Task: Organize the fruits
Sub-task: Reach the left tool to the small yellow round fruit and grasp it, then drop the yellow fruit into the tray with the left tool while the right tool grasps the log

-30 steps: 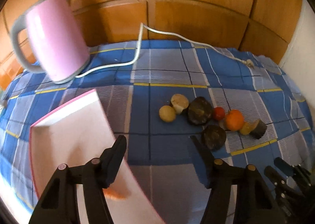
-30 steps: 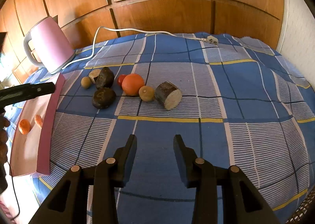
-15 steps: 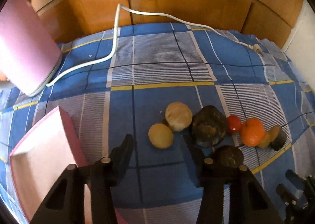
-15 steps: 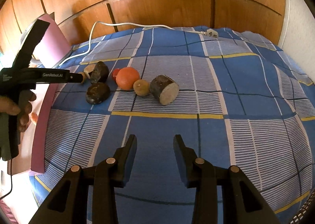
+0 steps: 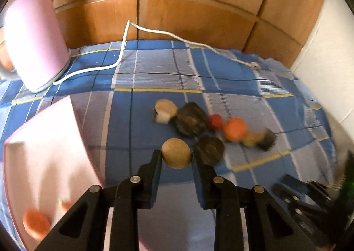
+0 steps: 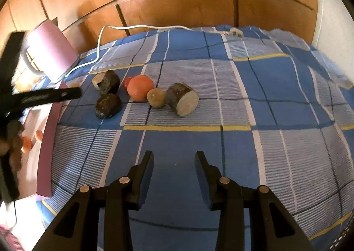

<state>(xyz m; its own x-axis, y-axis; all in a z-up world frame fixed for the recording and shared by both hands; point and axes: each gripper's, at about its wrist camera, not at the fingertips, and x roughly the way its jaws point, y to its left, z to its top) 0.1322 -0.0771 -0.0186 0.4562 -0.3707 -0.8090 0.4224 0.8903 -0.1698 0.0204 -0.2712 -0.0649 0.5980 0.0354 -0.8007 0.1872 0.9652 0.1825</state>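
My left gripper (image 5: 176, 157) is shut on a small round tan fruit (image 5: 176, 153) and holds it above the blue checked cloth. The pink tray (image 5: 44, 140) lies to its left with two small orange fruits (image 5: 36, 224) in it. A cluster stays on the cloth: a pale cut fruit (image 5: 164, 110), two dark brown fruits (image 5: 191, 121), a small red fruit (image 5: 216, 121), an orange (image 6: 140, 90), a small brown fruit (image 6: 156, 97) and a cut dark piece (image 6: 182, 99). My right gripper (image 6: 174, 162) is open and empty, near the front, apart from the fruits.
A pink kettle (image 5: 33, 41) stands at the back left with its white cord (image 5: 177, 36) trailing across the cloth to a plug (image 6: 234, 31). A wooden panelled wall runs along the back. A white wall (image 5: 327, 52) is on the right.
My left gripper moved from over the tray to the fruit cluster, closed on the tan fruit and lifted it. The right gripper stayed still and open.
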